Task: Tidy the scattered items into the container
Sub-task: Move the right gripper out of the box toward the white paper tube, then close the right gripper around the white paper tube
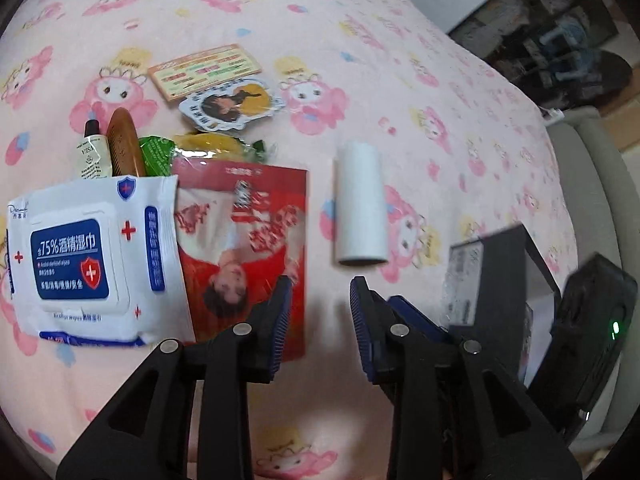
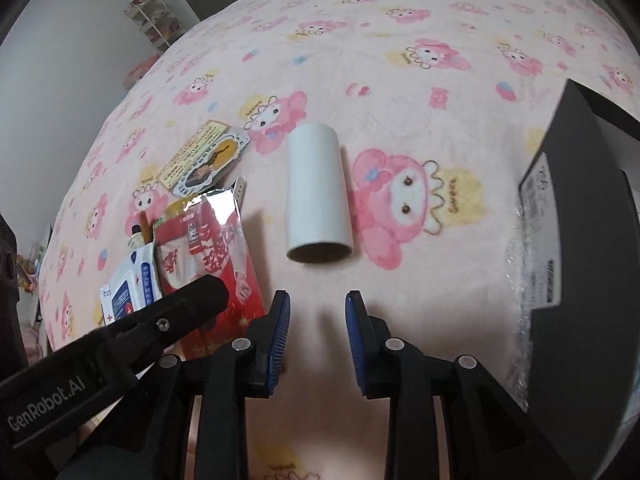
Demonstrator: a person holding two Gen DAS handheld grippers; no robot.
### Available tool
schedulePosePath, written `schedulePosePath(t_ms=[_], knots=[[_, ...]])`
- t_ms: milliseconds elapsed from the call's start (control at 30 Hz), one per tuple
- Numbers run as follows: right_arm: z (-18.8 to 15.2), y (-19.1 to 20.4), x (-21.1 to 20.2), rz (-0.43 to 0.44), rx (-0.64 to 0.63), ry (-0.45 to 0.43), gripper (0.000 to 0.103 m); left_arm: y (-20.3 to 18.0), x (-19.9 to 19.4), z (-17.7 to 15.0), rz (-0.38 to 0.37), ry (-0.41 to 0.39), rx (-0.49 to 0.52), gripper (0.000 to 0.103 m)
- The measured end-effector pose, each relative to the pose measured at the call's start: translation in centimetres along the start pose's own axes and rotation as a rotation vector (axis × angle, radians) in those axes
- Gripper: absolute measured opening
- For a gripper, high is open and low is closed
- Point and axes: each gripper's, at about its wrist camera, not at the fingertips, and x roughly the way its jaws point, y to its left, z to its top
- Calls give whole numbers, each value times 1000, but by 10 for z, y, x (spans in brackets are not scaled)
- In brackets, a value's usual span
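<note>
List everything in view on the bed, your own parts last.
wipes pack: one, white and blue, far left
red packet: one, beside the wipes
green-yellow snack bag: one, behind the red packet
small tube: one, cream, black cap
wooden comb: one, brown, beside the tube
cards: two, overlapping, furthest back
paper roll: one, white, lying centre
black box: one, right
left gripper: open, empty
right gripper: open, empty
</note>
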Motion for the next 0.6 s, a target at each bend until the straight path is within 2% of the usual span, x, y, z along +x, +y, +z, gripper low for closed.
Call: schedulePosePath(t_ms=[100,200,300,433,600], knots=[[6,6,9,-27,-21,-7,31,12,13,16,0,35,-61,30],[11,10,18,-35,-31,5,31,17,17,27,0,28,-81,30],[14,13,24,-33,-34,2,31,16,21,26,-3,38,-67,30],[18,8,29,-84,-3,3,31,14,24,23,13,43,-40,29],[20,0,36,-80,39,2,31,17,24,23,-2,48,-50,30]])
